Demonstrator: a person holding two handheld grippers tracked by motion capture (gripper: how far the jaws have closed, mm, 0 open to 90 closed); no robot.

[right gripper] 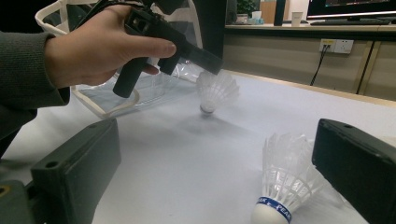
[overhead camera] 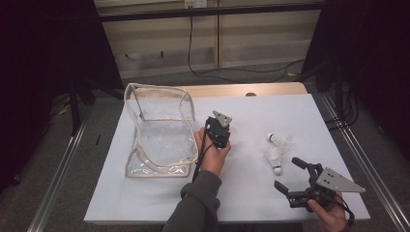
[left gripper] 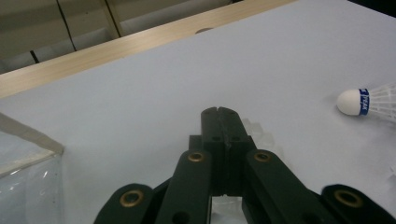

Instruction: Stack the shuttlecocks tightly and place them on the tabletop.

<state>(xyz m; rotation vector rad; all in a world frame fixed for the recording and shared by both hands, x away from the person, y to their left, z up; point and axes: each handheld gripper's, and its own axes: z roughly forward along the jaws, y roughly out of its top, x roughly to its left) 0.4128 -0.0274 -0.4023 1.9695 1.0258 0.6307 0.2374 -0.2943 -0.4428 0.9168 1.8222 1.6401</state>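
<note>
The left gripper (right gripper: pixel 211 60) has its fingers closed on the feather rim of a shuttlecock (right gripper: pixel 215 91). It hangs with its long axis upright and its cork pointing to 6 o'clock, low over the worktop (overhead camera: pixel 251 193), perhaps just touching it. From above, the clear bag (overhead camera: pixel 162 133) lies at 9 o'clock of that hand, just beside it. The right gripper (overhead camera: pixel 287 173) waits with fingers spread, a second shuttlecock (overhead camera: pixel 274 157) lying at its 11 o'clock.
</note>
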